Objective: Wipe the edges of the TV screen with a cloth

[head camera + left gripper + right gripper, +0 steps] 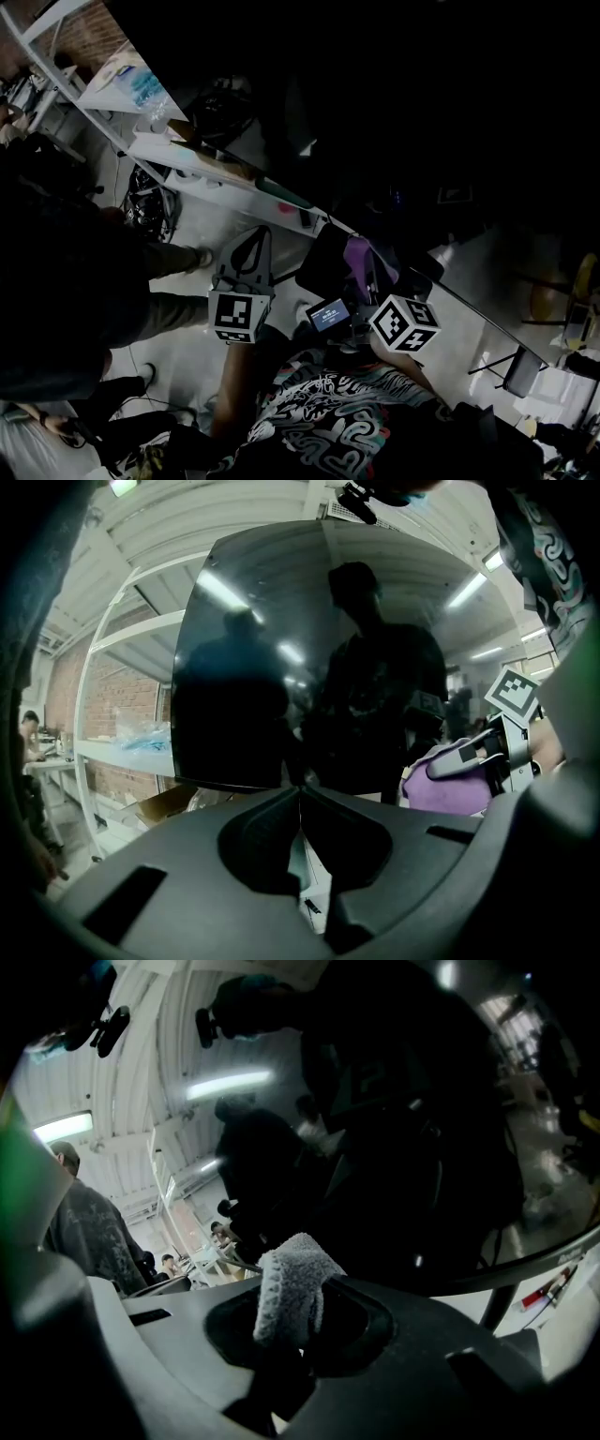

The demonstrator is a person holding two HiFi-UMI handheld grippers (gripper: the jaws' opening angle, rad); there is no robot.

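The TV screen (394,122) is a big dark glossy panel whose lower edge runs diagonally from upper left to lower right. My right gripper (360,262) is shut on a purple cloth (356,255), held against that lower edge. In the right gripper view the cloth (291,1288) sticks up from between the jaws, close to the reflective screen (394,1147). My left gripper (251,239) hovers left of the right one, below the screen's edge. Its jaws are shut on nothing in the left gripper view (300,794), facing the screen (281,667). The cloth (445,778) shows there at right.
A person in dark clothes (56,281) stands close on the left. A white shelf frame (211,171) runs under the TV, with blue packets (141,86) on it and cables (150,202) below. A folding chair (520,370) stands at lower right.
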